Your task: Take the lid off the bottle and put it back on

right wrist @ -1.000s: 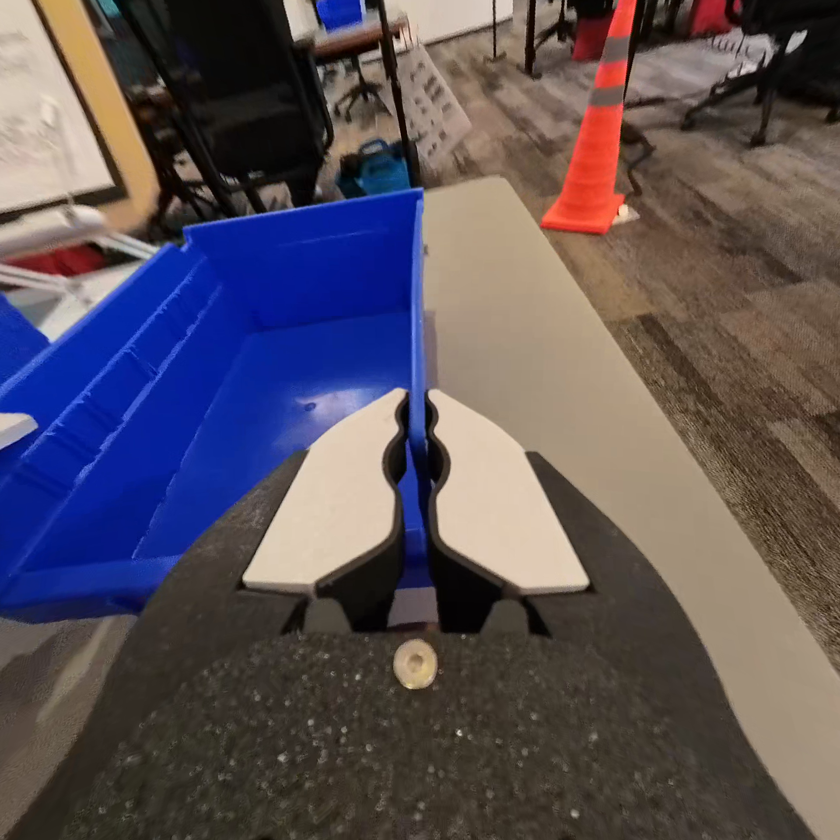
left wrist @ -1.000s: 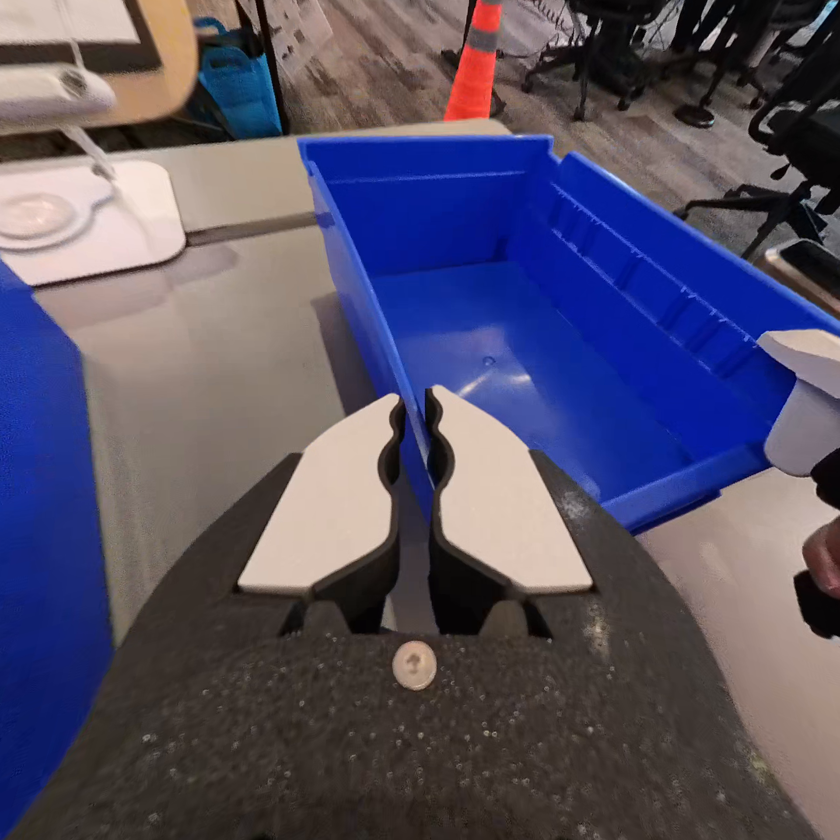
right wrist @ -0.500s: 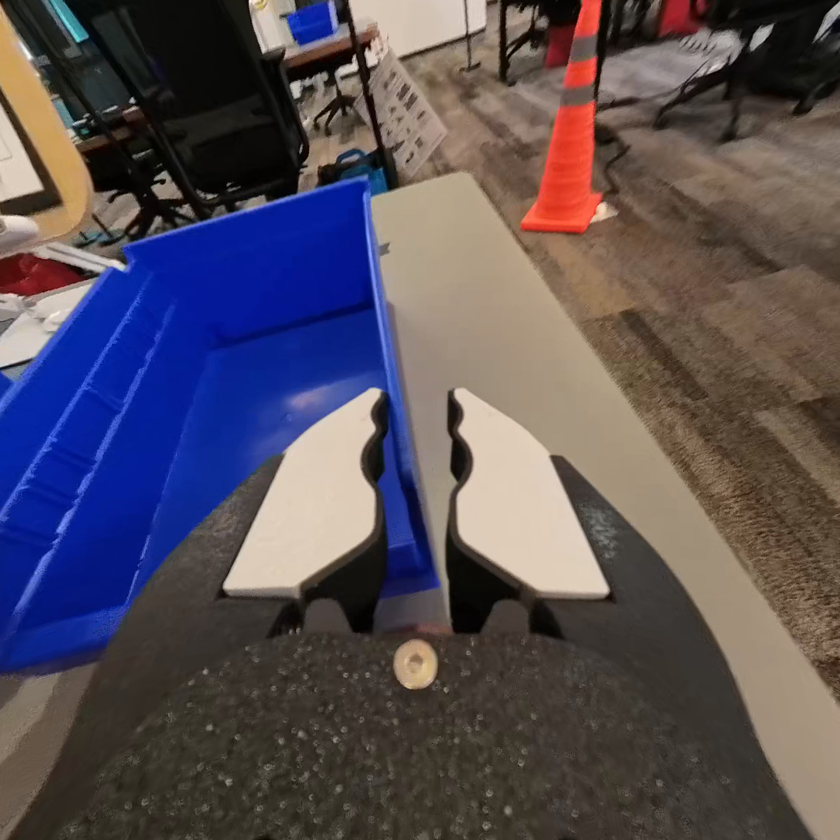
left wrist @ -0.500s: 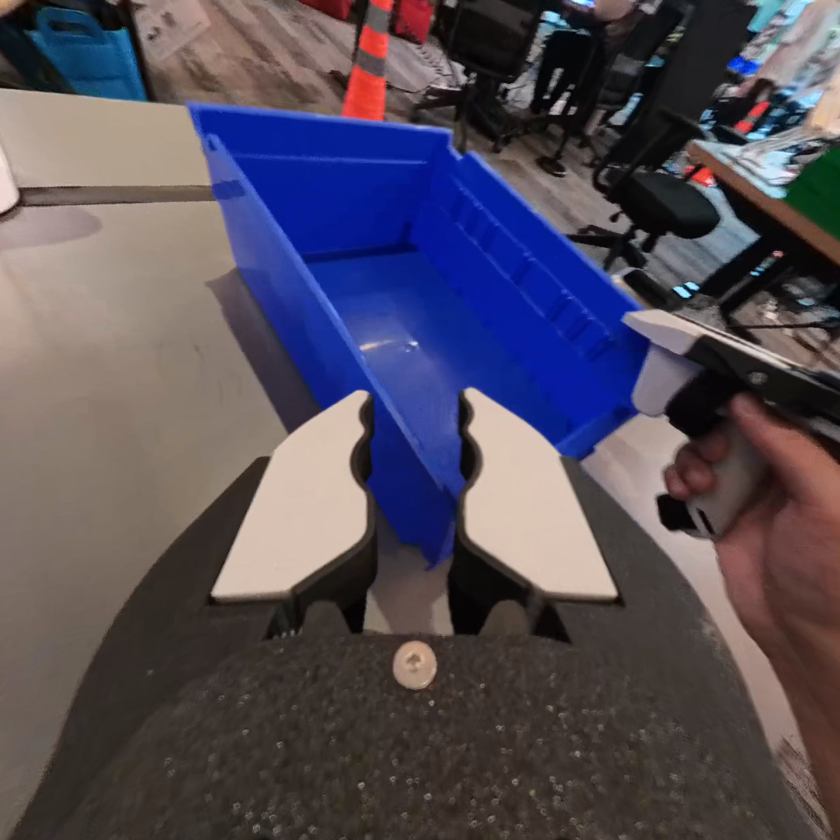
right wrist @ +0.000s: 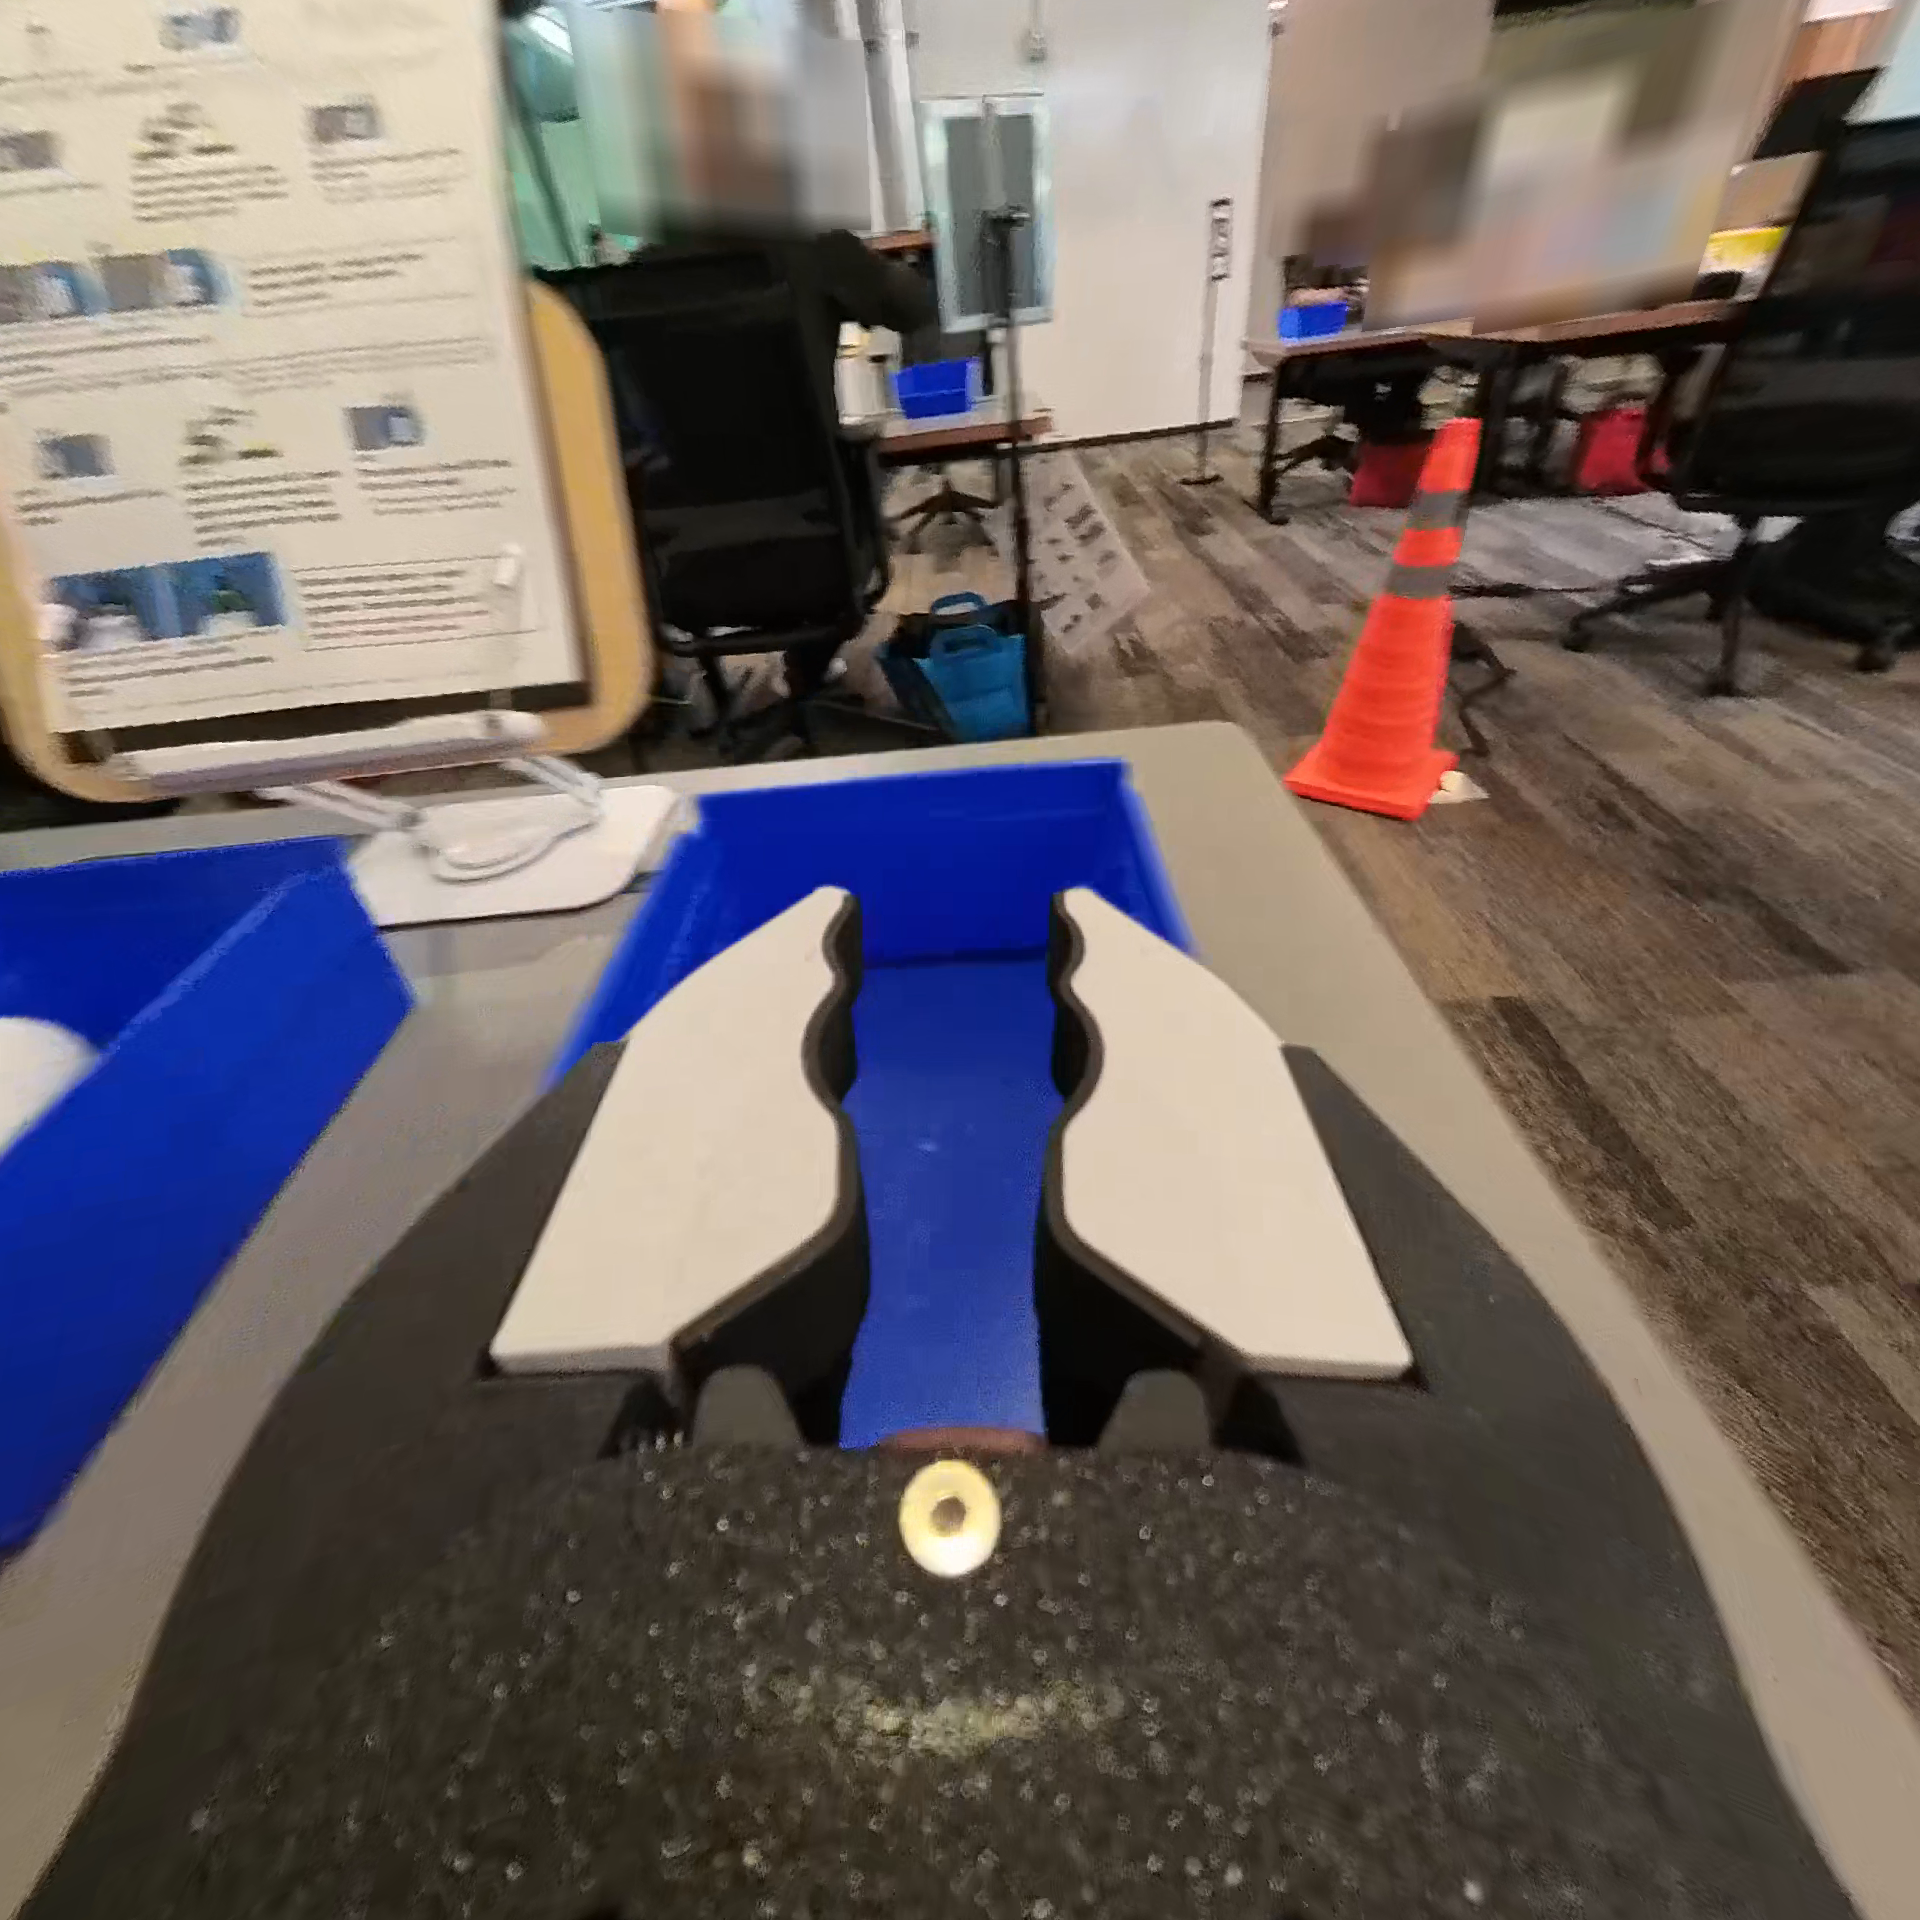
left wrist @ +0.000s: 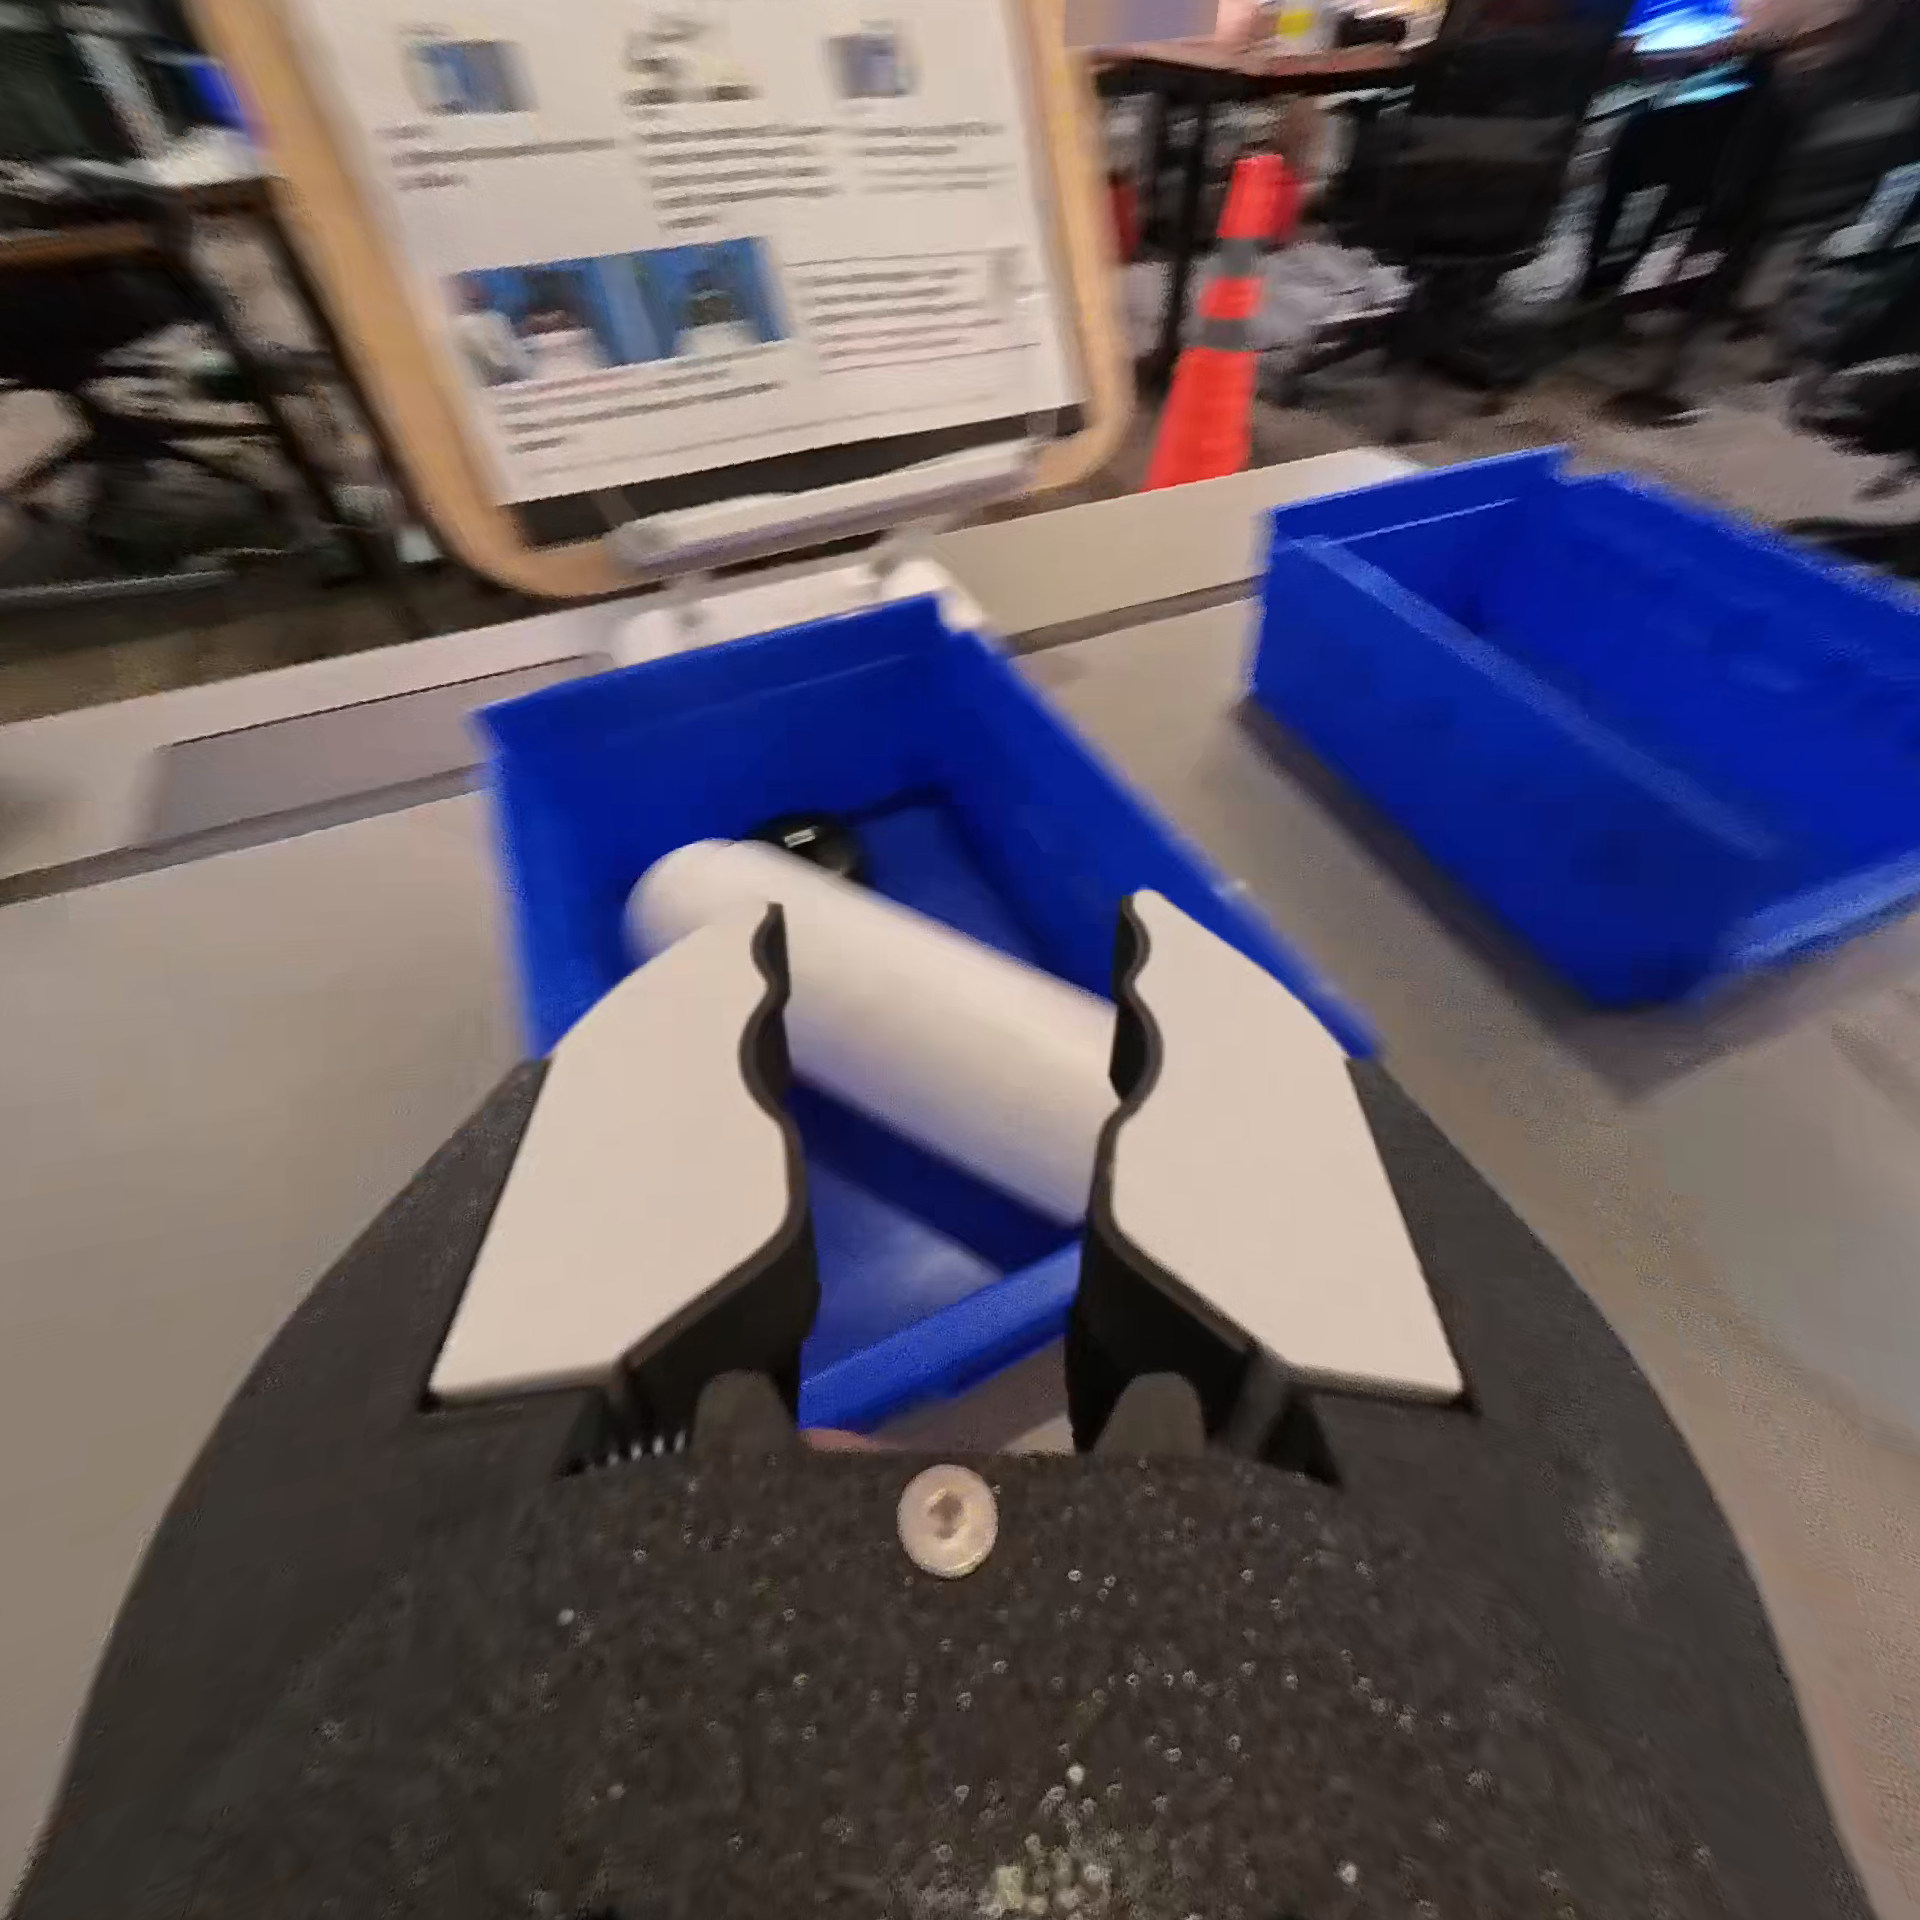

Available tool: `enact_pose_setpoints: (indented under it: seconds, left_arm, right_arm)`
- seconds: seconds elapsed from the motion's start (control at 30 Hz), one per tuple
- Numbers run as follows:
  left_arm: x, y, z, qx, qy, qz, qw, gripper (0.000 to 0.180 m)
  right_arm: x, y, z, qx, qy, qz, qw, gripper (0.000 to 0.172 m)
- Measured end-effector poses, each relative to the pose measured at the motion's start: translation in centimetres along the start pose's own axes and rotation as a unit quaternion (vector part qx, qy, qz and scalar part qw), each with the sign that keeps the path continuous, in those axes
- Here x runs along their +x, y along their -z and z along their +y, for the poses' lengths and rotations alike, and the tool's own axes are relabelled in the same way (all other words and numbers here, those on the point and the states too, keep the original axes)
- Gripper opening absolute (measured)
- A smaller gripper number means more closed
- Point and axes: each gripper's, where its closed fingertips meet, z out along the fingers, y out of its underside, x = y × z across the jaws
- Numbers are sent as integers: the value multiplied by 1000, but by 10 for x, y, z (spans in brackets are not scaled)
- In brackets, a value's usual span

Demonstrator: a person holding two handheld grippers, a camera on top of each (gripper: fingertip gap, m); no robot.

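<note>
Your left gripper (left wrist: 943,914): jaws spread wide above white bottle (left wrist: 914,1018) lying in blue bin (left wrist: 665,748), gripping nothing. Your right gripper (right wrist: 951,914): jaws parted, bare, over second blue bin (right wrist: 914,831).

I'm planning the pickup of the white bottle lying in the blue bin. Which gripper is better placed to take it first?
Left. The left gripper is open right over the white bottle in its blue bin. The right gripper is open over the other bin, where no bottle shows.
</note>
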Motion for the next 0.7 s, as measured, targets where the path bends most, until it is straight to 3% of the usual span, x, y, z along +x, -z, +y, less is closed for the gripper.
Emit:
enact_pose_setpoints:
  seconds: [0.17,0.27,0.37,0.5,0.7]
  left_arm:
    - [-64,10,56,-21,49,-69,996,61]
    - [-72,3,82,-42,45,-74,995,63]
    - [-69,-7,98,-56,53,-61,995,61]
    - [-62,-18,113,-74,73,-35,994,35]
    - [-72,-19,117,-73,91,-66,991,14]
  right_arm:
    - [-135,-1,12,-29,10,-128,991,35]
    - [-221,-1,60,-81,18,-181,980,35]
    - [-278,2,113,-117,3,-193,974,36]
    - [-294,0,129,-87,36,-150,984,27]
    - [-299,1,144,-107,55,-134,984,28]
